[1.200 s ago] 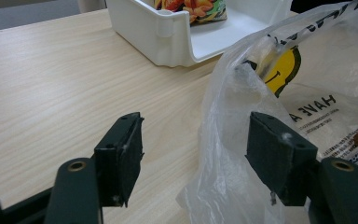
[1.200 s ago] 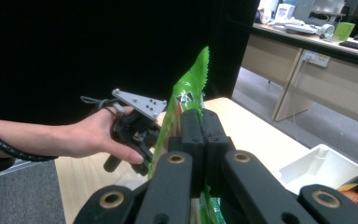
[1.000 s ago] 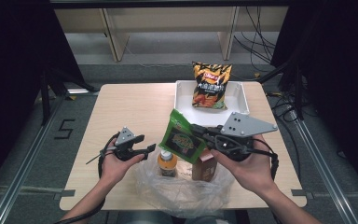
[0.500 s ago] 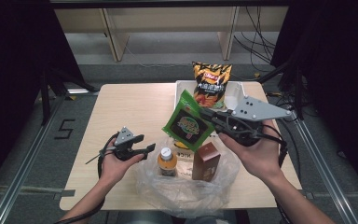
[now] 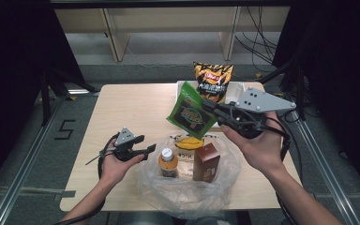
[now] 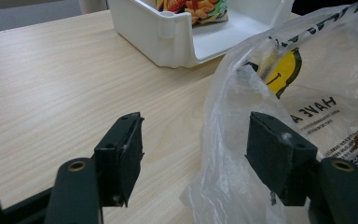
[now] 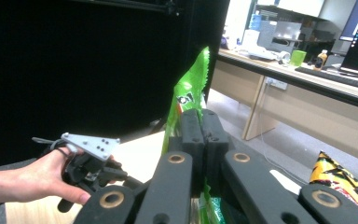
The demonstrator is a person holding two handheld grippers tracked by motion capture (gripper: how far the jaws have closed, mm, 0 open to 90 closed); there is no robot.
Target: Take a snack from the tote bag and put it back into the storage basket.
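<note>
High view: right gripper [image 5: 214,110], jaws clamped on green packet [image 5: 190,111], long axis tilted up-left; left gripper [image 5: 143,149] jaws apart, empty.

Our right gripper [image 5: 209,108] raised, jaws clamped, seemingly tilted leftward. Our left gripper [image 5: 144,145] low in palm, jaws apart.
</note>
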